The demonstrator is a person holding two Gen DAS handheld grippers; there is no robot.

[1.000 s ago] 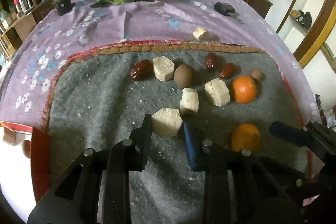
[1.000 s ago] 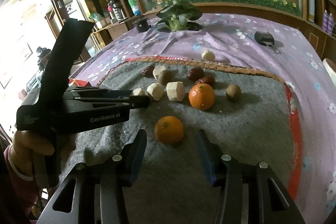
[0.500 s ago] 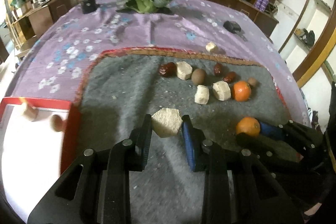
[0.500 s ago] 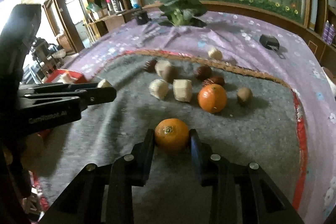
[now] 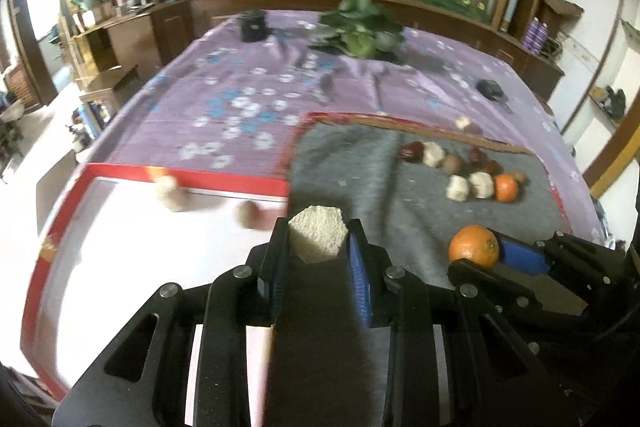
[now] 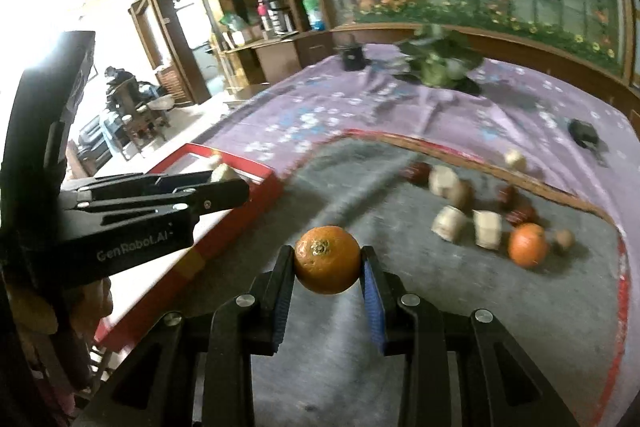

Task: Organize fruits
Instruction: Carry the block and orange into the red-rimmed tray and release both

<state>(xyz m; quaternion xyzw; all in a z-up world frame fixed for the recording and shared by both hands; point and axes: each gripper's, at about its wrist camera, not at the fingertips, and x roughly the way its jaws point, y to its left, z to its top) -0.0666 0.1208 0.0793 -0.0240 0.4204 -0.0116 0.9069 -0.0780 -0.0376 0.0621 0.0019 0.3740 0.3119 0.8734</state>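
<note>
Left tongs [image 5: 318, 247] grip a pale hexagonal block [image 5: 317, 233], pads pressed on both sides. Right tongs [image 6: 326, 259] are clamped on an orange [image 6: 327, 259], stem end facing the cam, lifted clear of the grey mat [image 6: 420, 307].

Key relation: the red-rimmed tray [image 5: 188, 183] lies to the left of the mat. In the left view the block hangs right at the tray's near right corner, w/ white tray floor ahead and to the left of it. Left hand is plainly nearer: its load is at the rim, so likely it needs only a short carry fwd-left before letting go. The right tongs' orange sits over the mat, tray rim off to its left, w/ the left tongs between it and the tray's middle; probably the right waits or comes in behind. Neither load has a long axis to speak of: the orange is round, the block stubby.

Tray already holds two items, a pale piece [image 5: 170, 193] and a brownish round one [image 5: 248, 215], blurred. Rest of the fruit pile [image 6: 480, 211] (dates, kiwis, pale blocks, a second orange [image 6: 527, 245]) sits at the mat's far right, well apart from both tongs.

Writing: "GenRobot.AI" in white on the left tongs' body, read in the right view. Nothing else legible.
</note>
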